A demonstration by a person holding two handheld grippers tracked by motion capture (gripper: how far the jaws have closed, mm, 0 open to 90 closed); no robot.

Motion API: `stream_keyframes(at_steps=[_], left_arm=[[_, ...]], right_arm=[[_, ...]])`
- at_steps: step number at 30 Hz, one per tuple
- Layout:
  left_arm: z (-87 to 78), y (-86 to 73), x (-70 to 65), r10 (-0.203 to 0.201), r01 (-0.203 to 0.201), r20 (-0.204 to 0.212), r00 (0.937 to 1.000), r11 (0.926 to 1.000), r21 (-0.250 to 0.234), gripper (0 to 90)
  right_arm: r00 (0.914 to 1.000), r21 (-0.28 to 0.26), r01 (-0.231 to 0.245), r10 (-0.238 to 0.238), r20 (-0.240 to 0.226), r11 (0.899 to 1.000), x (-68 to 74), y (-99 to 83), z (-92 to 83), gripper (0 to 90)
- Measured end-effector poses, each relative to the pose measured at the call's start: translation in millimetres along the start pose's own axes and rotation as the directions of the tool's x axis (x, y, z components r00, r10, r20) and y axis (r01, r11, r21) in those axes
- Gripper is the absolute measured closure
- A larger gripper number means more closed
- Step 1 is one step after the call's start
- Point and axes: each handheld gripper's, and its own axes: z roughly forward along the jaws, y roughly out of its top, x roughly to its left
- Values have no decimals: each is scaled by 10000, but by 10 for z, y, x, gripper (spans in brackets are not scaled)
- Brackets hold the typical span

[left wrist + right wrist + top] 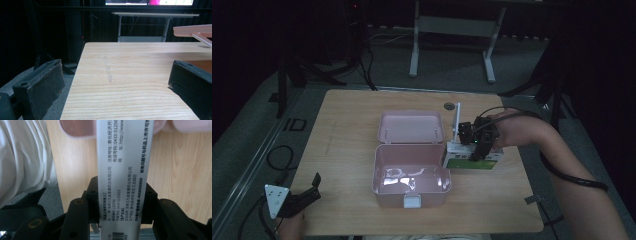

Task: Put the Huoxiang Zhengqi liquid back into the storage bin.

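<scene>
My right gripper (479, 145) is clamped on the carton (473, 159), a white medicine box with a green face; in the right gripper view its printed white side (123, 170) runs up between the two black jaws, which press on it from either side. In the high view the carton sits just right of the pink box (411, 182), near that box's right wall, and I cannot tell from here whether it rests on the table (347, 130) or is lifted slightly off it. The pink box stands open in the middle of the table, its lid (411, 126) folded back flat behind it, and a white stick-like part (456, 122) stands upright just right of the lid. My left gripper (304, 197) waits at the near left corner of the table, well apart from everything else; in the left gripper view its jaws stand wide apart with nothing but bare wood (125, 82) between them.
</scene>
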Motion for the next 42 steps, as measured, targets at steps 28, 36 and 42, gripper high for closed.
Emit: stream_keyframes(at_steps=[28,36,42], left_arm=[[-1,0,3,4,-4,37,10000,10000,-6,2],[-2,-1,5,-5,5,56,10000,10000,-12,2],[-3,-1,7,-16,16,72,10000,10000,-14,2]], right_arm=[[9947,317,1020,-1015,-159,9943,82,883,63,617],[9912,260,1300,-1292,-303,9912,131,1127,120,617],[9867,289,1584,-1571,-425,9869,184,1280,212,616]])
